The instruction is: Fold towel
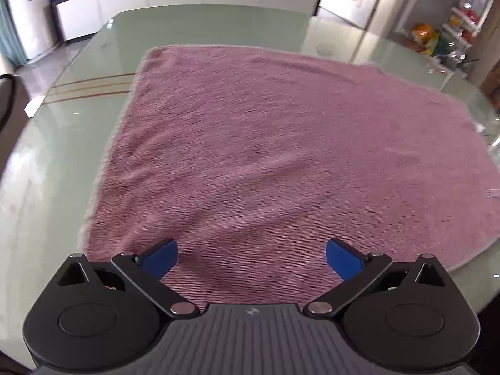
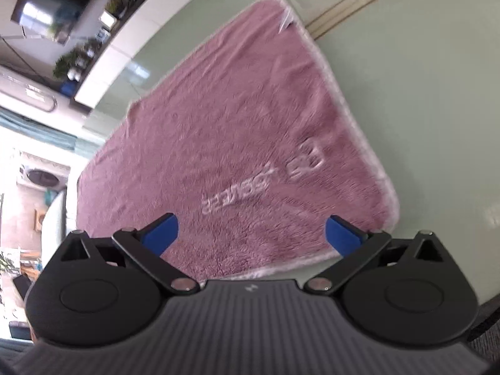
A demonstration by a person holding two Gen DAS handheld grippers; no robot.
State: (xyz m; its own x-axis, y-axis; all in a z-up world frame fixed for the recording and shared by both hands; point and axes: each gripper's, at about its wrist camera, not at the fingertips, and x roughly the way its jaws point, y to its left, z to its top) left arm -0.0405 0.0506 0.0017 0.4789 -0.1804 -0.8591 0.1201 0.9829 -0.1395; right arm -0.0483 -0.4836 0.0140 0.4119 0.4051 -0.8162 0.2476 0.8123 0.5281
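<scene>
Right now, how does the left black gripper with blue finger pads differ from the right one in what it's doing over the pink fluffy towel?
The left gripper faces the pink towel roughly square-on, over plain ribbed pile. The right gripper views the towel rolled sideways, with embossed lettering just ahead of its fingers and the towel's near edge below it. Both stand wide open, holding nothing, above a towel lying flat on the pale green glass table.

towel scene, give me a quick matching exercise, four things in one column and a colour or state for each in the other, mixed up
Things:
1. towel
2. table
3. left gripper
4. finger pads

Colour or state:
A. blue
B. pale green, glossy
C. open, holding nothing
D. pink, spread flat

Pairs: 1-D, 2-B, 3-C, 4-A
</scene>
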